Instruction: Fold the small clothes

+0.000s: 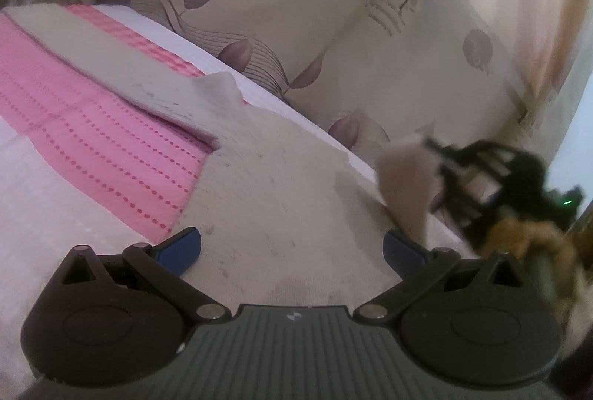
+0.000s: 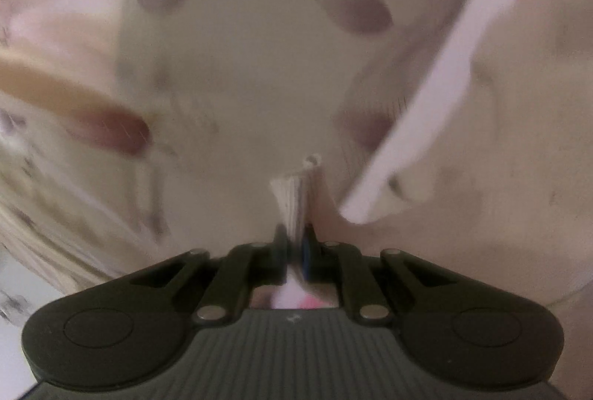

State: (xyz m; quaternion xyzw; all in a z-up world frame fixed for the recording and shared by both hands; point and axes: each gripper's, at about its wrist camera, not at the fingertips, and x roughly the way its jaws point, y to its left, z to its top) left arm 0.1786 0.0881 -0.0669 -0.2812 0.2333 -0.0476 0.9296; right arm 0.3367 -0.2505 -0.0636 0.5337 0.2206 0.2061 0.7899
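A beige garment (image 1: 267, 177) lies spread on the pink and white bed cover (image 1: 92, 140). My left gripper (image 1: 292, 250) hovers just above it with its blue-padded fingers (image 1: 181, 250) wide apart and nothing between them. My right gripper (image 1: 478, 177) shows blurred at the right of the left wrist view, lifting a corner of the garment (image 1: 404, 185). In the right wrist view my right gripper (image 2: 296, 240) is shut on a bunched edge of that garment (image 2: 296, 196), which sticks up from the jaws.
A cream leaf-printed sheet or pillow (image 1: 296, 10) rises behind the bed cover. A white edge band of the cover (image 2: 426, 96) runs diagonally in the right wrist view. The right wrist view is blurred by motion.
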